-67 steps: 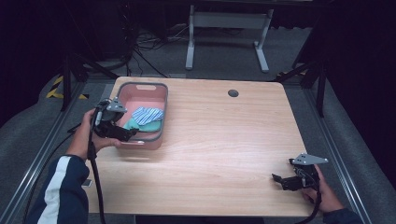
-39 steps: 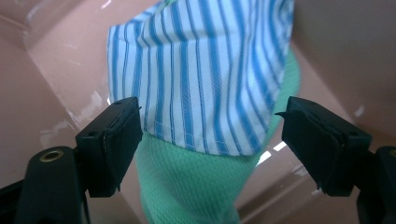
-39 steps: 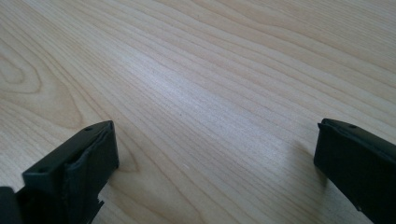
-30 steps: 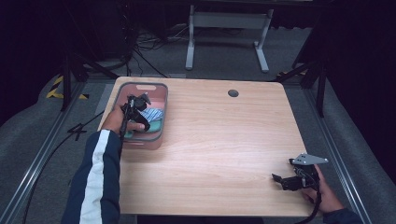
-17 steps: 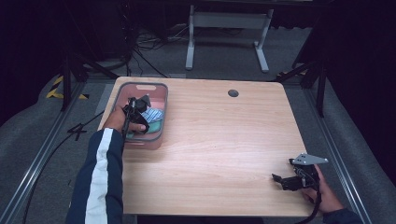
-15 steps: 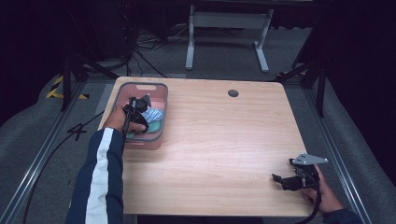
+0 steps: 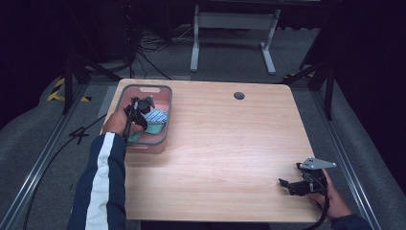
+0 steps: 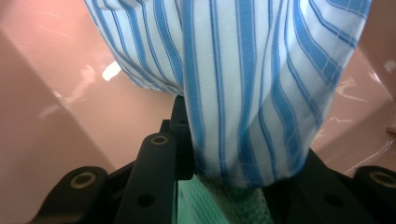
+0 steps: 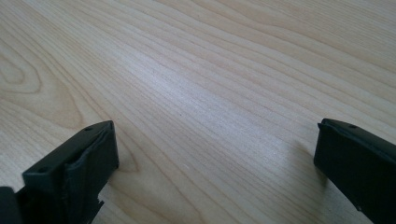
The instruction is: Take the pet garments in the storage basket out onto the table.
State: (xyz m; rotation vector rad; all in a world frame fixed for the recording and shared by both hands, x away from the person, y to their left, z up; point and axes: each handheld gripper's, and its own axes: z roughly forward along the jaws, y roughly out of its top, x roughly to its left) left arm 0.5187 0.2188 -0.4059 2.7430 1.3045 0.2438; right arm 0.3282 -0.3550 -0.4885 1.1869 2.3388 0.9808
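The left gripper (image 7: pixel 142 106) has just squeezed shut on the striped cloth (image 8: pixel 243 84) in the pink tub (image 7: pixel 165 117), ready to lift, while the right gripper (image 9: pixel 215 158) sits wide open.

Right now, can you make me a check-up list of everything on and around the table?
Surface: wooden table, bare wood with a small dark round hole near the far edge.
Job's things: pink bin at the table's left edge; inside it a blue-and-white striped cloth lying over a green cloth.
Clutter: nothing seen.
Grippers: left gripper is inside the bin, its jaws have just been closing and now pinch the striped cloth. Right gripper rests low over bare wood near the front right corner, jaws wide apart, nothing between them.
Cables: a black cable trails off the left side to the floor.
Surroundings: grey carpet floor, a metal stand behind the table.
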